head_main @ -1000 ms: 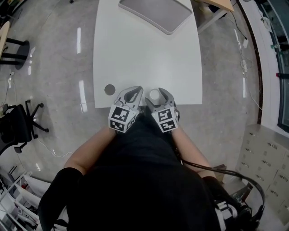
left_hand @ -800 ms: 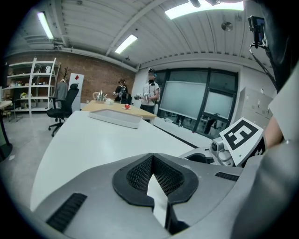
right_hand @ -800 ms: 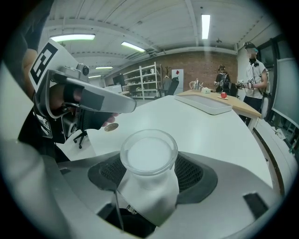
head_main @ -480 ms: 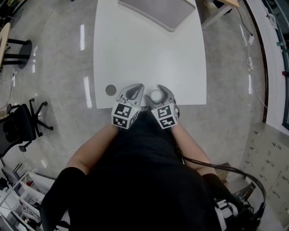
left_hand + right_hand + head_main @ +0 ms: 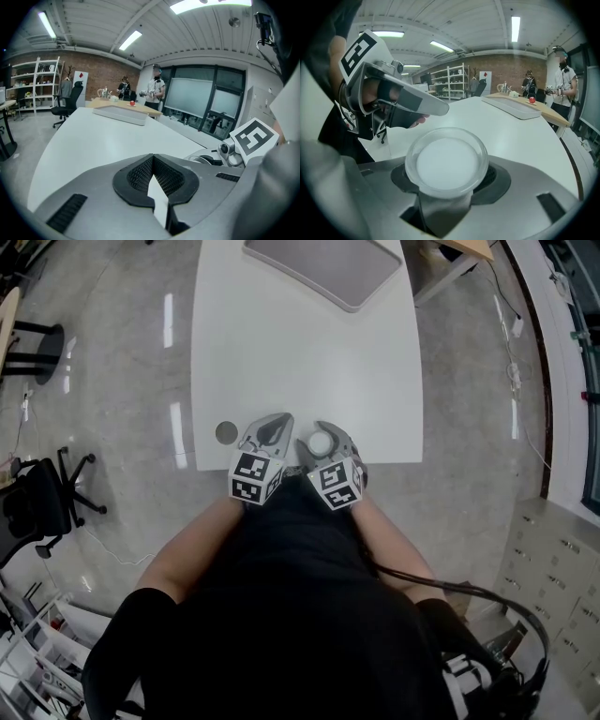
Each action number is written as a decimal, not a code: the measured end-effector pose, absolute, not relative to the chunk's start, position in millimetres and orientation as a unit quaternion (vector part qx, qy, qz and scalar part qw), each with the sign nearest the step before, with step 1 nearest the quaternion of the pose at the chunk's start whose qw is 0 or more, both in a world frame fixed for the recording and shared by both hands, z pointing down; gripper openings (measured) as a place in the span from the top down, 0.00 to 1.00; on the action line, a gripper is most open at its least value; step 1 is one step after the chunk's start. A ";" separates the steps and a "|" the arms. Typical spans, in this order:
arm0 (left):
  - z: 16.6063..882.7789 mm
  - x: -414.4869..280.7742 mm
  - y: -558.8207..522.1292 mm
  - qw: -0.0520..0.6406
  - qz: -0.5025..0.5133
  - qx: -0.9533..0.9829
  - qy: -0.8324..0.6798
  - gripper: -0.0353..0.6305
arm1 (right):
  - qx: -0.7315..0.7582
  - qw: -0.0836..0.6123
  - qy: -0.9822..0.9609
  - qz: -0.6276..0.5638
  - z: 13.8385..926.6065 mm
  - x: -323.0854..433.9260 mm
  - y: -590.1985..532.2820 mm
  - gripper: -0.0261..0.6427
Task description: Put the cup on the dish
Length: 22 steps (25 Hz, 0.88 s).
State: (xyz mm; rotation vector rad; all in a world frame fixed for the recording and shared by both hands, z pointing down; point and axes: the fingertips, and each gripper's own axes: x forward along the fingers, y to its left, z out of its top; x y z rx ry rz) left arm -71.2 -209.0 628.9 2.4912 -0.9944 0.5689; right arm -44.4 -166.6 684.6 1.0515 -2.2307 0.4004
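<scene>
A clear plastic cup (image 5: 321, 442) stands upright between the jaws of my right gripper (image 5: 322, 427), which is shut on it just above the white table's (image 5: 300, 352) near edge. In the right gripper view the cup (image 5: 447, 164) fills the jaws, its rim facing up. My left gripper (image 5: 274, 420) is close beside it on the left, shut with nothing in it (image 5: 153, 158). A grey rectangular dish (image 5: 323, 268) lies at the table's far end, also visible as the dish (image 5: 121, 114) and the dish (image 5: 513, 107).
A small grey round disc (image 5: 226, 432) sits near the table's front left corner. Shiny grey floor surrounds the table, with an office chair (image 5: 33, 502) at the left. People stand at a wooden table (image 5: 534, 104) beyond the dish.
Both grippers have kept their places at the table's near edge, the cup still held; only the head view has shifted a little.
</scene>
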 end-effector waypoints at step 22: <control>485.6 -77.1 -209.3 0.120 0.148 0.916 -0.353 0.94 | 0.460 0.249 -0.840 0.145 497.2 -21.5 -168.7 0.58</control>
